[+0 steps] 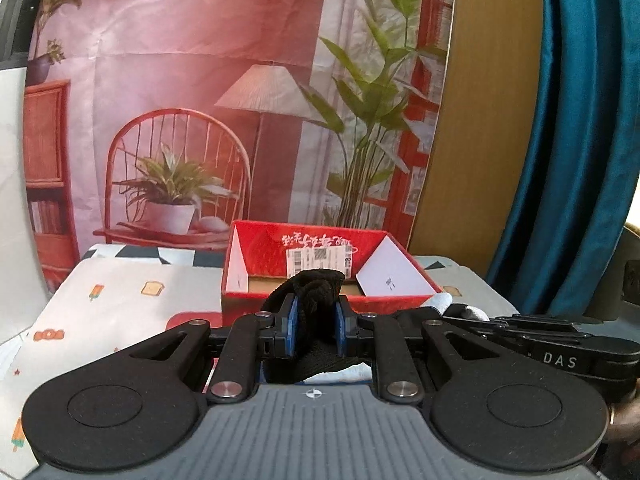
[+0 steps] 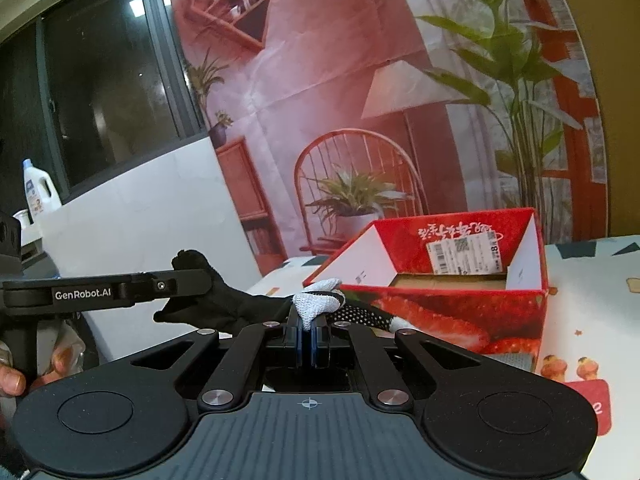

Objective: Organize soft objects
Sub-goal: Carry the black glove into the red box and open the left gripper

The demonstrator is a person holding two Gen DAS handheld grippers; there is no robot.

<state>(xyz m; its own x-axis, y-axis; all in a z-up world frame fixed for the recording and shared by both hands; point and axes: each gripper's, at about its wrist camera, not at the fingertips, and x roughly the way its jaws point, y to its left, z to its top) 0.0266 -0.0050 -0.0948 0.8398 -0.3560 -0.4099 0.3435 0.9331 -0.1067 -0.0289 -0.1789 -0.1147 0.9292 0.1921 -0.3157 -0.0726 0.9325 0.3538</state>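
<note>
My left gripper (image 1: 315, 305) is shut on a black fabric piece (image 1: 318, 284), held just in front of the open red box (image 1: 304, 240). In the right wrist view the same black fabric (image 2: 224, 304) stretches from the left gripper's arm toward my right gripper (image 2: 308, 330). My right gripper is shut on a white-grey knitted tip (image 2: 320, 303) of a sock whose black-and-white dotted part (image 2: 368, 316) trails right. The red box (image 2: 448, 304) stands just beyond, open-topped, with a barcode label (image 2: 466, 256) on its inner back wall.
The table carries a patterned white cloth (image 1: 120, 300) (image 2: 588, 300). A printed room backdrop (image 1: 240, 80) hangs behind the box. A teal curtain (image 1: 580, 140) hangs at the right. A white detergent bottle (image 2: 38, 190) stands on a ledge at far left.
</note>
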